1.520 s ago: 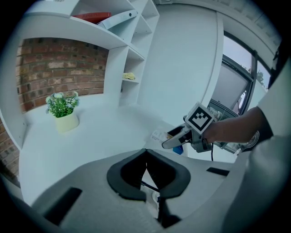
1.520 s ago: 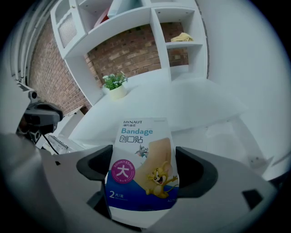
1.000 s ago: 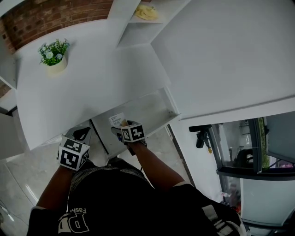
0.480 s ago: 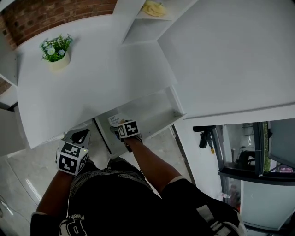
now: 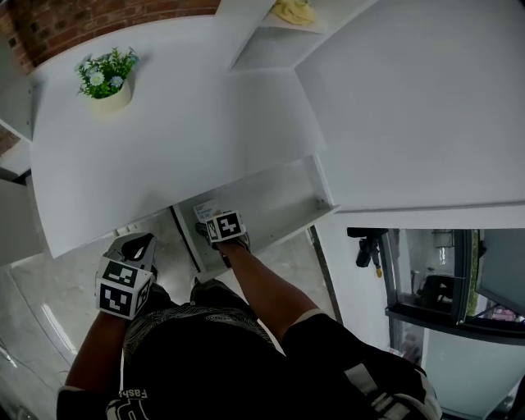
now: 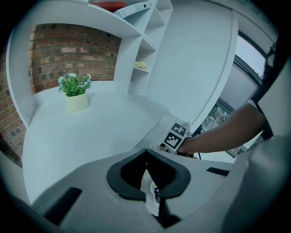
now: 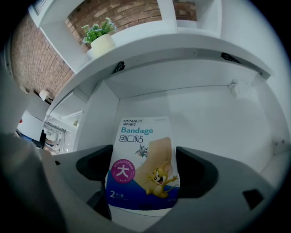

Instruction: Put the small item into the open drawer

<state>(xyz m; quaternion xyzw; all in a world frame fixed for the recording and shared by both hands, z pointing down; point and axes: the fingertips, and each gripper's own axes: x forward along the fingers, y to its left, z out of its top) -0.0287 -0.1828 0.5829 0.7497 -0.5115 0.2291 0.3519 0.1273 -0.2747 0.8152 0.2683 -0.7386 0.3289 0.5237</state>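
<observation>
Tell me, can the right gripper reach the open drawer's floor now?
Probably yes: the right gripper, shut on the bandage pack, is at the open drawer, and the floor ahead looks bare.

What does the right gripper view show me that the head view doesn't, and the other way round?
Only the right gripper view shows the bandage packet close enough to read its print, held between the jaws of the right gripper, and the inside walls of the open drawer. Only the head view shows the left gripper, the person's arm and a yellow thing on a shelf. Both show the potted plant on the white desk, the drawer and the packet.
</observation>
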